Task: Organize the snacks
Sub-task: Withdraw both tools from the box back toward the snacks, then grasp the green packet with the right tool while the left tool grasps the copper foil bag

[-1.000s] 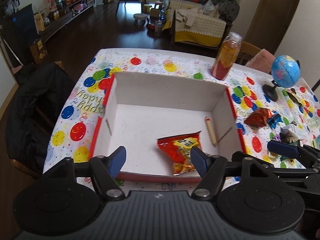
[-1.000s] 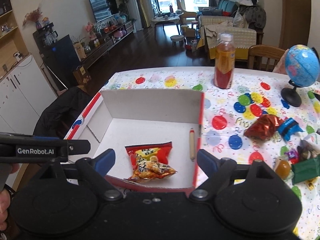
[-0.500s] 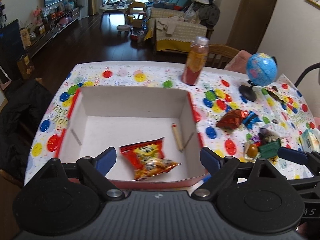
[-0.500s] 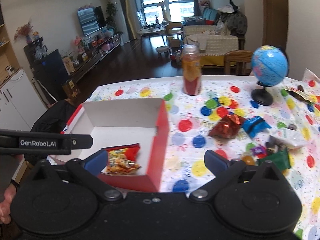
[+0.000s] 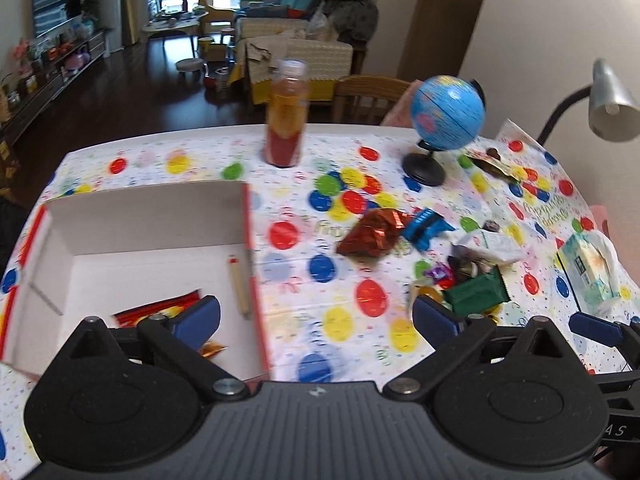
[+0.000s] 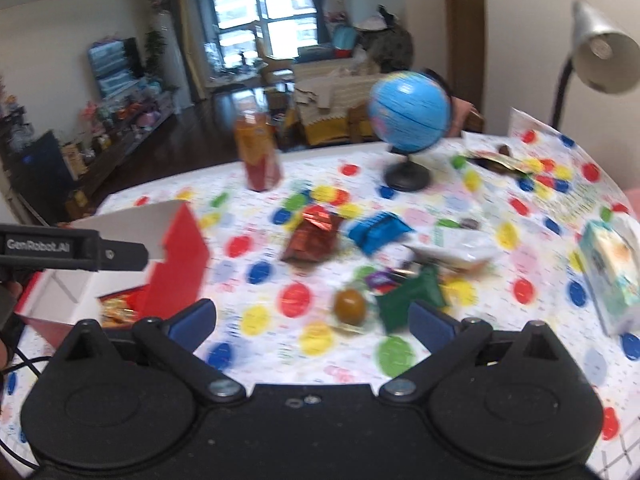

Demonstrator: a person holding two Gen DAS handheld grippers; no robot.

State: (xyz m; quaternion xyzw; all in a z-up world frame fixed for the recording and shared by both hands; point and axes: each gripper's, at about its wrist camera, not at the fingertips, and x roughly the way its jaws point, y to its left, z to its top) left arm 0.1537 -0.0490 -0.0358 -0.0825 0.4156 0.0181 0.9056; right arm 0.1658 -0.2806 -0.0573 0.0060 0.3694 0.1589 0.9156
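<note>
A red-and-yellow snack bag [image 5: 168, 308] lay in the white box [image 5: 132, 224] at the tabletop's [image 5: 288, 288] left; loose wrappers [image 5: 376, 234] lay right, near a globe [image 5: 446, 114]. Both views had swung right from the box. The left hand-held gripper [image 5: 316, 316] had just been opening and the right hand-held gripper [image 6: 312, 318] gaped, both empty.

Table [image 5: 288, 280] under balloon-print cloth. On it: open box [image 5: 132, 216] at left; bottle [image 5: 286, 120] upright at far edge; globe [image 5: 446, 120] on stand right of bottle; loose snacks [image 5: 376, 234] in middle-right; tissue pack [image 5: 588, 276] near right edge.
</note>
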